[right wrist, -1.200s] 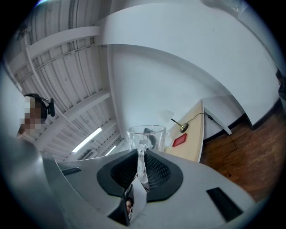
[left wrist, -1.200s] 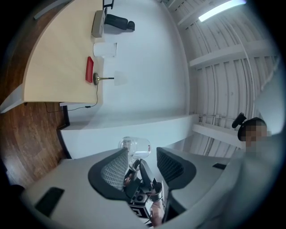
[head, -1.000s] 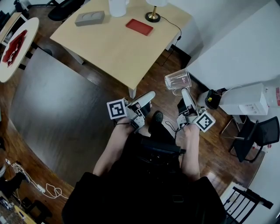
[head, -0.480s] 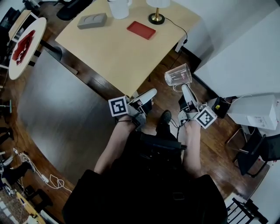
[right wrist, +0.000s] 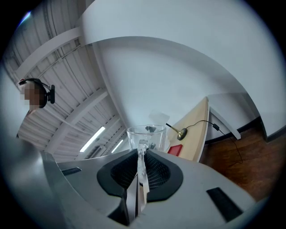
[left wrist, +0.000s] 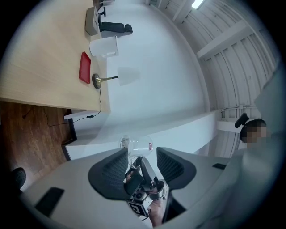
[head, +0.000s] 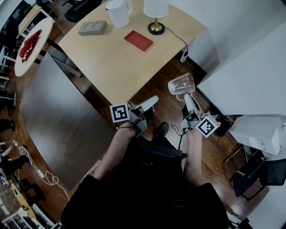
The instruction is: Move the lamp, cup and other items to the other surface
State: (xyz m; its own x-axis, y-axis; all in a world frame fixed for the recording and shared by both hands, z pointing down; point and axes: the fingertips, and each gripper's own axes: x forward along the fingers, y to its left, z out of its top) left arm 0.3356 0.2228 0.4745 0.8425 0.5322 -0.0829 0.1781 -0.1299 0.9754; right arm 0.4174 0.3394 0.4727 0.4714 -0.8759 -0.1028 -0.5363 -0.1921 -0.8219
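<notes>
Two grippers show in the head view, both over the wood floor (head: 166, 71) just off the near corner of the light wooden table (head: 111, 58). My right gripper (head: 186, 95) has its jaws pinched on the handle of the clear glass cup (head: 181, 83). The right gripper view shows the pads nearly together with the thin handle clamped between them and the cup body (right wrist: 145, 135) just past the tips. The cup is in the air, mouth facing the head camera, clear of the table and near the white wall on the right.

My left gripper (head: 152, 101) has its jaws spread with nothing held. Its own view only shows the right gripper and the cup (left wrist: 136, 146) well beyond the gap.

On the table's far end: lamp (head: 156, 13) with its black cord (head: 178, 38) trailing off the edge, white jug (head: 119, 11), flat red tray (head: 138, 40) and grey block (head: 93, 27). A dark grey surface (head: 58, 120) lies to the left of the table.
</notes>
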